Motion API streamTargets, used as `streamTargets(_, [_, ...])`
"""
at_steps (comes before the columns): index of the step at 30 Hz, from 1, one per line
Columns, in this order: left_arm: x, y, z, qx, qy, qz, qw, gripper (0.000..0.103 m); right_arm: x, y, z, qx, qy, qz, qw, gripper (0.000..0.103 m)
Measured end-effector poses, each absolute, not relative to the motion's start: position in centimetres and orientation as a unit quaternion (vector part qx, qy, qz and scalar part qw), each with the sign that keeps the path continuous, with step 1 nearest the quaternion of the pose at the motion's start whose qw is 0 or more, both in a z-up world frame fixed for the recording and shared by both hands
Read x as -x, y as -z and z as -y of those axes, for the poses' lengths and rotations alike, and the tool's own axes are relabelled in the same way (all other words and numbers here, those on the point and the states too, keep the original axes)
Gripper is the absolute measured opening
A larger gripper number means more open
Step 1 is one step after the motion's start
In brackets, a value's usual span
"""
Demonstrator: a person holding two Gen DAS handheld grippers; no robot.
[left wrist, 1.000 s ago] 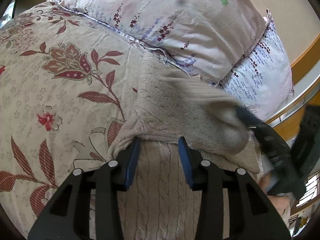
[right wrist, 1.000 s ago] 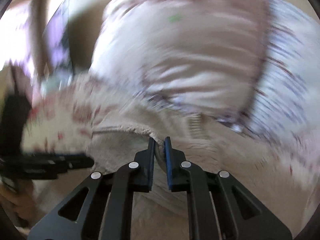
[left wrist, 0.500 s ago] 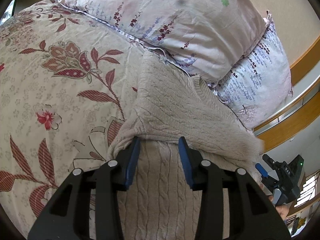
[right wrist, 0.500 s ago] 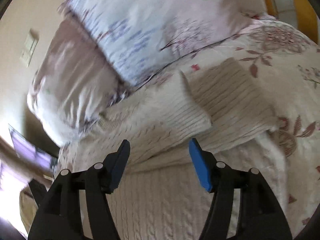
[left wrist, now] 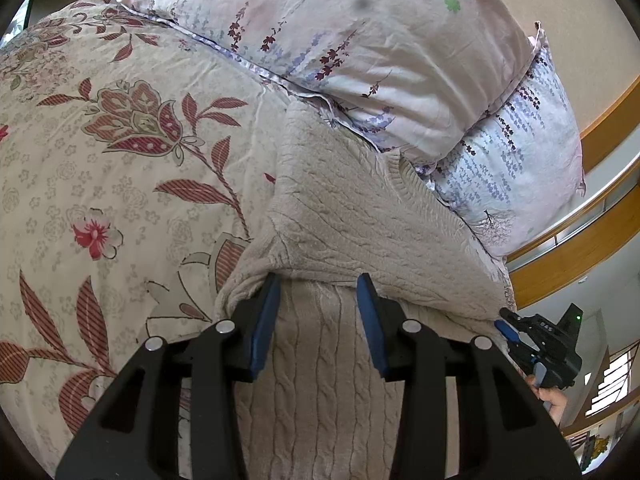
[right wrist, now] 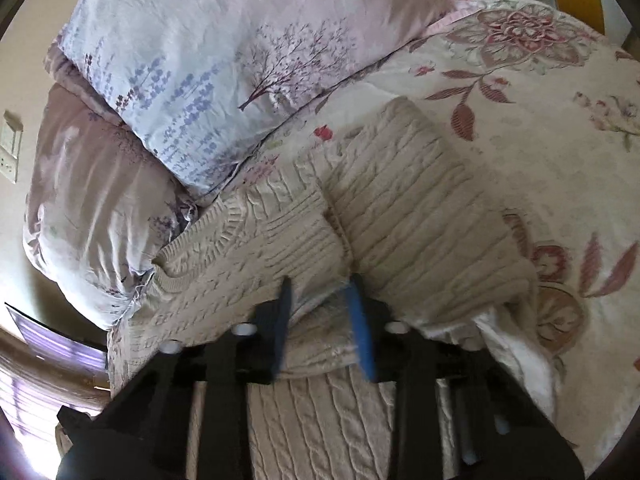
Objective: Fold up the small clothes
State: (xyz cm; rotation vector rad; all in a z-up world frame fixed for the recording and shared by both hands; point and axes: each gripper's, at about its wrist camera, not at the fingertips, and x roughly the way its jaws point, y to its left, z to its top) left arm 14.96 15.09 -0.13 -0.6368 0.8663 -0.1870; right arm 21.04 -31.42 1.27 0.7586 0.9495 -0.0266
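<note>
- Fingers of the left gripper [left wrist: 318, 320] stand apart, blue pads facing each other, with nothing pinched between them; they rest low over the cream cable-knit sweater [left wrist: 360, 220], just at the edge of a folded-over layer.
- Fingers of the right gripper [right wrist: 324, 328] are also parted, a little narrower, and blurred; they hover over the same sweater without holding it, near the cuff of a sleeve [right wrist: 280, 240] laid across the body.
- Cream sweater lies on a floral bedspread [left wrist: 100, 160] printed with red leaves and flowers, its top end against two pillows [left wrist: 360, 40] at the head of the bed.
- One part of the sweater is already folded across; a lower panel runs down under both grippers.
- Judged from the thick knit, the fabric is soft, limp and somewhat bulky, light enough to lift with one pinch but likely to sag and stretch.
- Knit texture should give the pads good friction, so slipping seems unlikely; it is not fragile, though loose yarn might snag.
- A good place to hold would be the ribbed hem or an outer corner of the lower panel, one gripper at each side, so the layer lifts evenly.
- Pinching a single layer, not the stacked fold, would keep the earlier fold from being dragged open.
</note>
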Motion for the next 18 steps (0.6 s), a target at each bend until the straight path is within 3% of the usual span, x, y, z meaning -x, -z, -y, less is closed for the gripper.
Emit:
streamTargets(1, [-15.0, 0.1, -15.1, 0.304, 0.089, -0.412, 0.855, 0.041, -21.3, -1.3, 31.2, -0.355, 0.006, -0.447, 0.821, 0.010])
streamTargets(8, [-15.0, 0.1, -15.1, 0.303, 0.089, -0.412, 0.854, 0.041, -19.3, -7.4, 28.9, -0.287, -0.022, -0.345, 0.893, 0.008])
streamTargets(13, [-15.0, 0.2, -15.1, 0.303, 0.089, -0.413, 0.854, 0.041, -19.6, -3.9, 29.8, -0.276, 0.038, -0.415, 0.866, 0.008])
streamTargets(18, [-15.1, 0.2, -15.1, 0.308, 0.089, -0.413, 0.852, 0.041, -19.2, -2.4, 30.1, -0.285, 0.046, -0.434, 0.853, 0.008])
